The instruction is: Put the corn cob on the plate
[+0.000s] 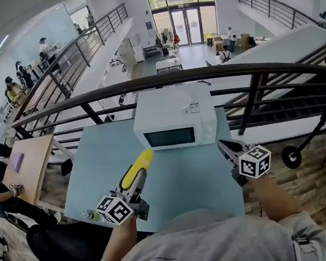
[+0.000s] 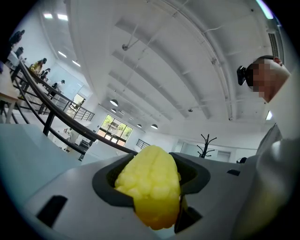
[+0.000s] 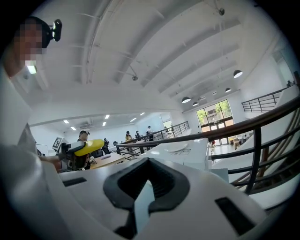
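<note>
My left gripper (image 1: 135, 181) is shut on the yellow corn cob (image 1: 139, 167) and holds it above the front left part of the light-blue table (image 1: 186, 180). The cob points up and away towards the microwave. In the left gripper view the corn cob (image 2: 150, 180) fills the space between the dark pads (image 2: 105, 185). My right gripper (image 1: 223, 144) hovers by the table's right edge, next to the microwave's front corner; its jaws meet at the tips with nothing between them. The right gripper view shows the corn cob (image 3: 89, 147) off to the left. No plate shows in any view.
A white microwave (image 1: 175, 118) stands with its door closed at the back of the table. Behind it runs a dark railing (image 1: 146, 85) over a drop to the floor below. A small clear object (image 1: 89, 214) lies at the table's front left corner. A wooden desk (image 1: 32, 165) stands to the left.
</note>
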